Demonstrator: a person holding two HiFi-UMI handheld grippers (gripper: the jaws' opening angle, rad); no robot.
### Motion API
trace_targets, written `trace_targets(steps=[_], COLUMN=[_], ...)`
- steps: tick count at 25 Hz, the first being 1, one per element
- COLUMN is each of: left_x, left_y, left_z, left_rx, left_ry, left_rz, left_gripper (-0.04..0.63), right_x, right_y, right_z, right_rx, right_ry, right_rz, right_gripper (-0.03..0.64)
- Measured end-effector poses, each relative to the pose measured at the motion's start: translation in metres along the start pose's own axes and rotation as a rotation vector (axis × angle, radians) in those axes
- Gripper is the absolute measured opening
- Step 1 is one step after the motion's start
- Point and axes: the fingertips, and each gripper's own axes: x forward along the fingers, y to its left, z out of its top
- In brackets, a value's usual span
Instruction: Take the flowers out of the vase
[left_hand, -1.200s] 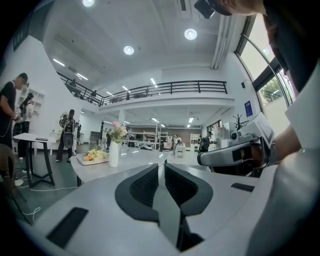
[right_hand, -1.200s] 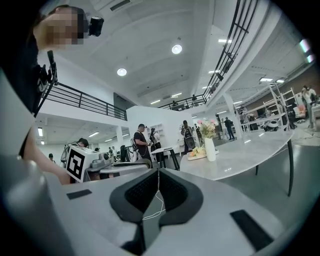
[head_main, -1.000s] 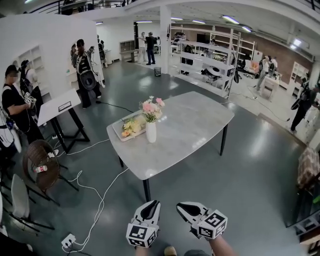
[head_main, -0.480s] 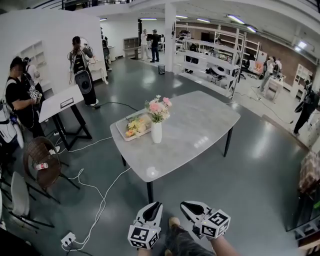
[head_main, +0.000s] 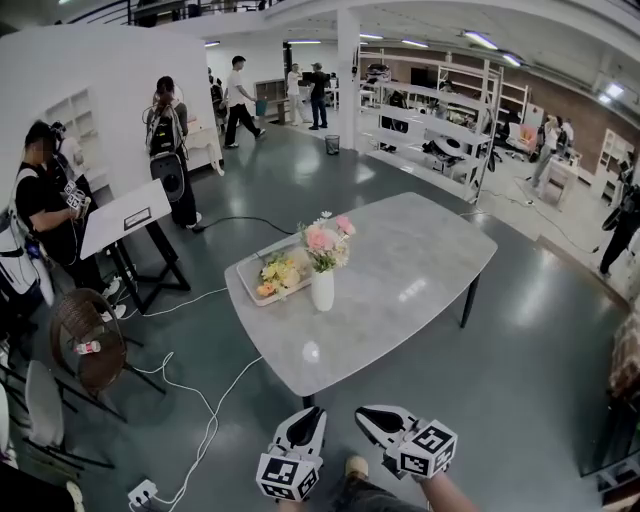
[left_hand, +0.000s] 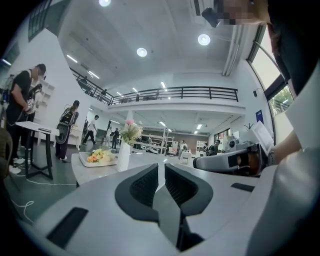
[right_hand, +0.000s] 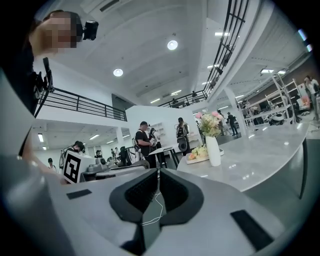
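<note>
Left gripper (head_main: 305, 413): the jaws are almost together, with only a thin slit between the pads and nothing in it. It hangs in the air, short of the table's near corner.
Right gripper (head_main: 366, 413): the jaws are together and empty, just beside the left one.
Vase (head_main: 322, 290): white, slim and upright on the table (head_main: 420, 270). It is nearer the left edge than the right and well apart from both grippers.
Flowers (head_main: 328, 239): pink and white, standing in the vase, with heads spread wider than its mouth.
Tray (head_main: 246, 288): it lies along the left edge, just beside the vase, with a yellow bunch (head_main: 278, 271) in it.
Cable (head_main: 212, 420): white, on the floor off the table's near left side.
Step, as we judge: this is only the approach, and no flower is out yet.
Risk, tipping: the vase is tall and narrow. If we pull the stems sideways, or without the other gripper steadying it, it may fall onto the tray or roll to the edge.
Risk, closed jaws: if we arrive with the pads together, we would push the blooms and not grasp the stems.
Risk, wrong target: we may take the yellow bunch for the flowers we want.
Risk, footing: the cable may catch a foot.
Unclear: from this far we cannot tell if the stems are tied or if the vase has water.
</note>
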Motion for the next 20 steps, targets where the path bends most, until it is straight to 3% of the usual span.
trace_targets(steps=[20], left_x=[0.102], left_y=[0.054], left_z=[-0.001], left_rx=[-0.026], left_ry=[0.044], left_rz=[0.005], left_gripper=[0.051], right_x=[0.069], right_y=[-0.095], right_z=[0.017], right_rx=[0.048], right_ry=[0.041], right_rz=[0.032], right_gripper=[0.026])
